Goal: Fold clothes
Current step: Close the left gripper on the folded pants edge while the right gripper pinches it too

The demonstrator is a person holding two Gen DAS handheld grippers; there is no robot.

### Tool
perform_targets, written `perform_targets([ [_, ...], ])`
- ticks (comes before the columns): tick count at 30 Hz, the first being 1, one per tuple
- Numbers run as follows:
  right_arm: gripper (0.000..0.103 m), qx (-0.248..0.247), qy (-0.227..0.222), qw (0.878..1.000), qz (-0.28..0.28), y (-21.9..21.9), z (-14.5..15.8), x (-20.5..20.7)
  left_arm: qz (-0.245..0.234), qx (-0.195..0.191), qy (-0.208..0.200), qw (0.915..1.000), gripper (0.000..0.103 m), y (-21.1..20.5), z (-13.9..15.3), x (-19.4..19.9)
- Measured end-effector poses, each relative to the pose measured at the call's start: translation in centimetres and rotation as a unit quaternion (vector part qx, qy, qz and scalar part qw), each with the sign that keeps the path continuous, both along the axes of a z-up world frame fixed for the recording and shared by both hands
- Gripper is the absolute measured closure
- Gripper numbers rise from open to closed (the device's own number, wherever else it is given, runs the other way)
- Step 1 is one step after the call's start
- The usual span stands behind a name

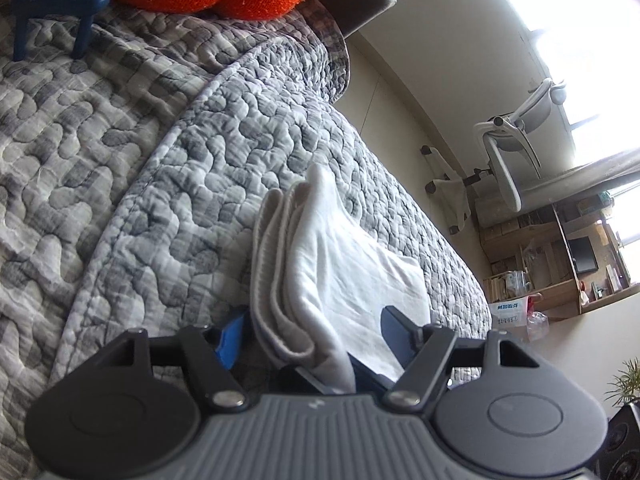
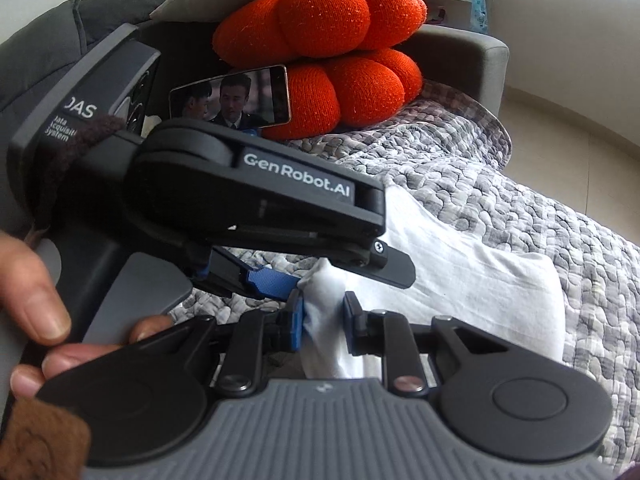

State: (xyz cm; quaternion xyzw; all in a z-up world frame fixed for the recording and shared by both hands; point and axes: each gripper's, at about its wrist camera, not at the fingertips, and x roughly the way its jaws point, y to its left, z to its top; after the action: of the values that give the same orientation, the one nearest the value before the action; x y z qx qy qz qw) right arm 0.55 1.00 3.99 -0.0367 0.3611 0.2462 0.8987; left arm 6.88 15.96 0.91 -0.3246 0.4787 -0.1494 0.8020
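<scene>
The white garment (image 1: 344, 264) lies partly folded near the bed (image 1: 120, 160) edge, layers stacked, folding unfinished. The right claw (image 2: 324, 322) pinches a bunched corner; the left claw (image 1: 316, 334) straddles the folds, open.

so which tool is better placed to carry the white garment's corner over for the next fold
Right. The right tool is already pinched on a bunched corner of the white garment. The left tool stands open around the folded edge, not gripping, so it would need to close first.
</scene>
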Motion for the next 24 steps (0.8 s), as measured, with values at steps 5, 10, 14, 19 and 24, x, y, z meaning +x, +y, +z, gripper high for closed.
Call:
perform_targets([
  [5, 0.08, 0.004, 0.005, 1.0, 0.006, -0.2, -0.31, 0.03, -0.011, 0.038, -0.018, 0.999, 0.05, -0.73, 0.26, 0.21],
  [10, 0.08, 0.008, 0.01, 1.0, 0.011, -0.3, -0.61, -0.01, -0.013, 0.061, -0.017, 0.9979, 0.068, -0.65, 0.1, 0.47],
  [14, 0.08, 0.006, 0.006, 1.0, 0.012, -0.18, -0.54, -0.02, -0.018, 0.064, -0.026, 0.9975, 0.068, -0.86, 0.33, 0.31],
  [19, 0.08, 0.012, 0.005, 1.0, 0.008, -0.41, -0.4, 0.05, -0.018, 0.059, -0.02, 0.9979, 0.068, -0.79, 0.12, 0.44],
  [24, 0.08, 0.019, 0.005, 1.0, 0.002, -0.65, -0.26, 0.08, -0.016, 0.04, -0.009, 0.999, 0.058, -0.51, 0.03, 0.49],
])
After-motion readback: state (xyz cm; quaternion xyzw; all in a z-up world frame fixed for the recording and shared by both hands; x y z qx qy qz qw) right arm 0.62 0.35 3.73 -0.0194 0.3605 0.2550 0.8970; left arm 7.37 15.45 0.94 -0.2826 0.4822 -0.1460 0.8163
